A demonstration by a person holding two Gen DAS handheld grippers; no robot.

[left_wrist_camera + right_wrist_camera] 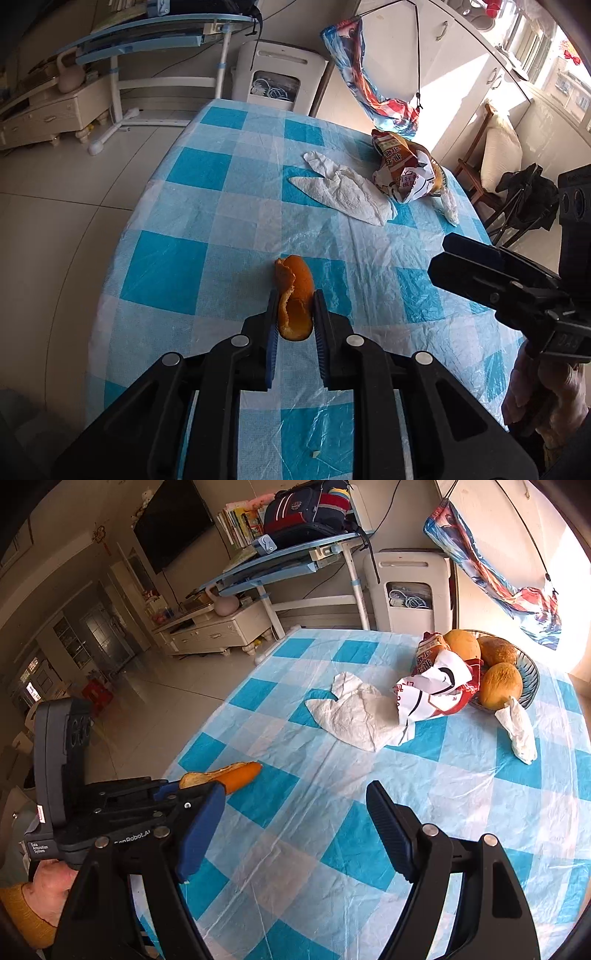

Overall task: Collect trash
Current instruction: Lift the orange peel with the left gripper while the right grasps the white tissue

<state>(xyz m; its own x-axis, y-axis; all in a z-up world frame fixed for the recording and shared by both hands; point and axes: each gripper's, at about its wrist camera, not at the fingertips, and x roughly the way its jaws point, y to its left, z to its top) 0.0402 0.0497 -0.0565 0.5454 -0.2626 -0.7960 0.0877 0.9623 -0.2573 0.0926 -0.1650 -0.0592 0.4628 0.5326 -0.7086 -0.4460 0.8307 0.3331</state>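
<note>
Seemingly secure, the left gripper [295,314] pinches the orange peel [295,295] just above the checked tablecloth [184,258] in the left wrist view; the curled, thin peel could slip or tear once lifted. Only the right wrist view shows the fruit bowl [532,672] and the right gripper [295,830] spread empty over the cloth, with the tissue [354,716] and wrapper [436,686] well ahead.

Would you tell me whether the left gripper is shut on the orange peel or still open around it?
Shut on it: in the left wrist view the left gripper has both pads pressed against the sides of the orange peel.
</note>
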